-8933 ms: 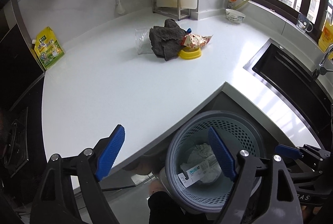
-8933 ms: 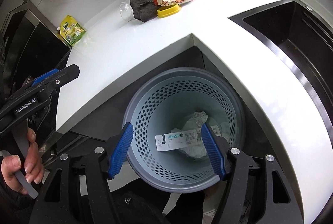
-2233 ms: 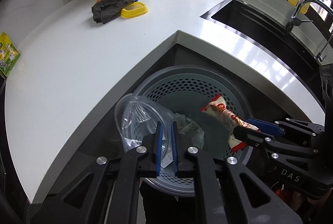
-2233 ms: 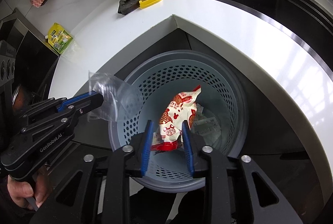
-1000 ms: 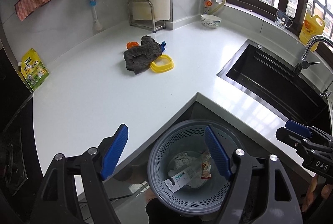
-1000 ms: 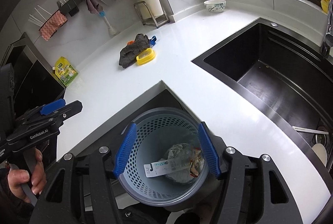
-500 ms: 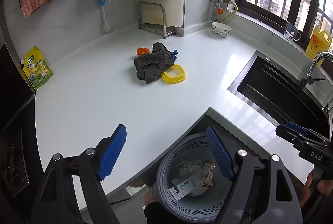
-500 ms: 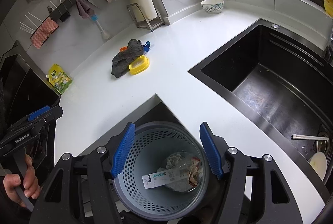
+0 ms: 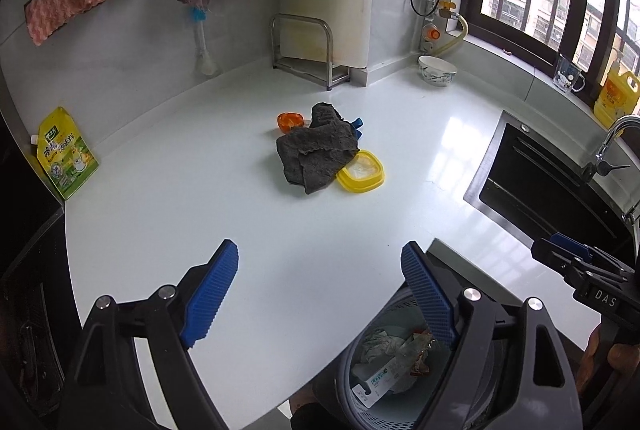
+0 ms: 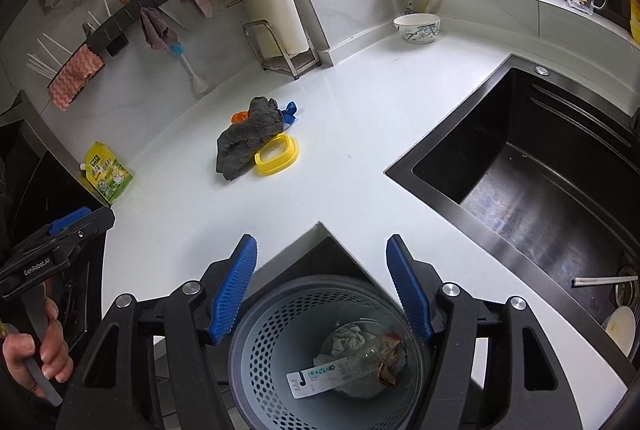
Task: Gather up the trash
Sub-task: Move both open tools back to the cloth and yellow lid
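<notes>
Both grippers have risen and pulled back from the bin [image 10: 320, 358] since the wrapper and clear cup dropped in; the left gripper [image 9: 316, 294] hangs over the desk [image 9: 248, 214] edge, fingers [image 9: 210, 296] wide apart and empty; the right gripper [image 10: 320, 286] hovers above the bin, fingers [image 10: 234, 288] apart too, holding nothing; the trash [image 10: 360, 358], crumpled paper, a card, the cup and wrapper, lies in the bin bottom; a grey rag [image 9: 314, 152] sits mid-desk, overlapping a yellow lid [image 9: 362, 172]; the sink [image 10: 540, 182] lies to the right.
</notes>
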Motion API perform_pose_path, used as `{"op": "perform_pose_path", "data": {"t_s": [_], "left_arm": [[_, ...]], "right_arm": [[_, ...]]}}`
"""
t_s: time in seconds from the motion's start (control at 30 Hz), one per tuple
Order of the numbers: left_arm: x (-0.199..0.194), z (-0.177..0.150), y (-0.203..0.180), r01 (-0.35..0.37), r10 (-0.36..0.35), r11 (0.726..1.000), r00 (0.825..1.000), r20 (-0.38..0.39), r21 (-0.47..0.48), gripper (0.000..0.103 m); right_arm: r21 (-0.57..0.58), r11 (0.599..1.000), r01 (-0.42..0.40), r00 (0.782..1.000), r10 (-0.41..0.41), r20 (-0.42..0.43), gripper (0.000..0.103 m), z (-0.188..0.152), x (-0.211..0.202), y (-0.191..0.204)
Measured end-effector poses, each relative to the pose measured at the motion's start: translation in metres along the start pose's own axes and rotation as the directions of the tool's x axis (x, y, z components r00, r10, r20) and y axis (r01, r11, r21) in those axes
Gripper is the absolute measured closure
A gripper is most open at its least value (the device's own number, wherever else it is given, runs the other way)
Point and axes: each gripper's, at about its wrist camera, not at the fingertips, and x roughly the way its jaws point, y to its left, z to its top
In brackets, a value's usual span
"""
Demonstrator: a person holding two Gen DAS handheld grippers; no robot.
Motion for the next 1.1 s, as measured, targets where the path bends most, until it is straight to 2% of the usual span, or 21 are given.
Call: {"op": "perform_pose_path", "data": {"t_s": [0.47, 0.53, 0.77, 1.1], "left_arm": [[0.079, 0.037, 0.077, 0.007, -0.005, 0.999, 0.999, -0.032, 0.039, 0.019], [0.094, 0.041, 0.082, 0.017, -0.015, 0.999, 0.999, -0.036, 0.052, 0.019], [0.135, 0.052, 0.087, 0.066, -0.062, 0.993, 0.997, -0.046, 0.093, 0.019], [0.170, 0.059, 0.092, 0.125, -0.118, 0.985, 0.991, -0.065, 0.117, 0.019]], "right_arm": [[-0.016, 0.999, 0.052, 0.998, -0.052, -0.034, 0.036, 0.033, 0.103, 0.060], [-0.018, 0.998, 0.057, 0.998, -0.057, -0.037, 0.034, 0.036, 0.119, 0.066], [-0.031, 0.996, 0.078, 0.994, -0.080, -0.075, 0.033, 0.048, 0.174, 0.077], [-0.097, 0.991, 0.093, 0.993, -0.099, -0.062, 0.025, 0.073, 0.214, 0.087]]}}
